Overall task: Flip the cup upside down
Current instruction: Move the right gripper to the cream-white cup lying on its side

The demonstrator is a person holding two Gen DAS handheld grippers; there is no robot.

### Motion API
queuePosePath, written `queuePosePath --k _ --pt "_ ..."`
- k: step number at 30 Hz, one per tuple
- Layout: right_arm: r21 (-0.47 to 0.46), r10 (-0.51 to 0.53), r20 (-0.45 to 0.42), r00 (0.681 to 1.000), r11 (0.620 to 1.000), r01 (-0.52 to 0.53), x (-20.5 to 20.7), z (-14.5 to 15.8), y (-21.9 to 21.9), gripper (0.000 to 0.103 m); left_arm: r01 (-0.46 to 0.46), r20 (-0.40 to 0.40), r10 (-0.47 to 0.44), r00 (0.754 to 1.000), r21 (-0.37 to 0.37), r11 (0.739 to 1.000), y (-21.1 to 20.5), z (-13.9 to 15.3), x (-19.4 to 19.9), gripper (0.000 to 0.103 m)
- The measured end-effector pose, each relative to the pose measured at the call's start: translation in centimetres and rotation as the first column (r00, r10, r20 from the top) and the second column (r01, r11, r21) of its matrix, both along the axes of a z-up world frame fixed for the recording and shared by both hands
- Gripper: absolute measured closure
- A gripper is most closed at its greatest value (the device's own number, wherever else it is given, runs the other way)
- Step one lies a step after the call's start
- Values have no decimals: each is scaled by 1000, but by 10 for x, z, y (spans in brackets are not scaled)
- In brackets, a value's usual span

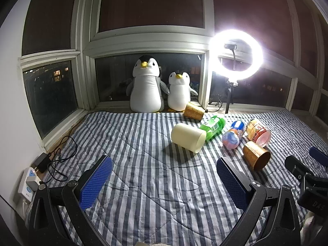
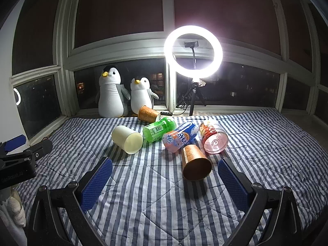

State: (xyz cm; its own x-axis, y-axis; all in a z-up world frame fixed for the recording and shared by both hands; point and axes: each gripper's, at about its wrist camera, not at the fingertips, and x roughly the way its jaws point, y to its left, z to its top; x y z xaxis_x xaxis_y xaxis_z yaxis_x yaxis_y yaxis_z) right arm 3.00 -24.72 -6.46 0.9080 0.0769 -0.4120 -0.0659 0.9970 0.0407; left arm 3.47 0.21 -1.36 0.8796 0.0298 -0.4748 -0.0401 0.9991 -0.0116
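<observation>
Right gripper [image 2: 165, 171]: nearest the right wrist camera, jaws spread wide, blue-padded fingers [image 2: 96, 181] hovering over the striped quilt [image 2: 155, 215]. It holds nothing and touches nothing.

Left gripper [image 1: 164, 170]: equally wide open and empty, poised above bare quilt. Its tip also shows at the left edge of the right wrist view.

Copper cup [image 2: 195, 164]: the nearest cup, lying on its side with the open mouth facing the right gripper. It sits just ahead of the gap between the right fingers, nearer the right-hand one. This looks the likeliest cup for the task, though that is a judgement.

Cream cup [image 1: 188, 137]: also on its side, ahead of the left gripper but well apart from it.

Second copper cup [image 2: 148, 113]: tipped over at the far edge of the quilt, just beside the small penguin toy [image 2: 142, 95].

Why lying down: all three cups rest on their sides, apparently laid out so each can be gripped around the body and turned mouth-down.

Clutter: a green bottle [image 2: 160, 129], a blue and orange bottle [image 2: 180, 137] and a red-labelled clear jar [image 2: 214, 137] lie between the cups; the blue and orange bottle seems to touch the near copper cup's base.

Backdrop: a large penguin toy [image 2: 110, 94] and a glowing ring light [image 2: 193, 52] stand by the dark window.

Task progress: not begun, no cup gripped.
</observation>
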Motion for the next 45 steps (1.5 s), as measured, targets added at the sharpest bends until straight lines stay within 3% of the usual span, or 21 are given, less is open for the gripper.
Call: queuePosePath --k 12,19,25,33,45 --pt "-5 51 -32 998 999 -51 32 2 11 1 -15 -9 15 1000 4 1000 7 -6 16 0" --pt "13 145 -99 984 989 -145 79 5 25 1 -57 -23 57 998 4 998 27 -10 28 0" --pt "30 273 -223 936 961 -273 147 -2 55 1 -96 -43 96 994 3 995 49 -15 40 0" --pt "-14 346 -334 877 928 -371 223 -16 92 1 -149 -85 148 985 -4 989 76 -26 56 0" --pt "-76 394 -548 737 855 -514 311 -53 143 1 -179 -134 176 975 -6 984 97 -41 76 0"
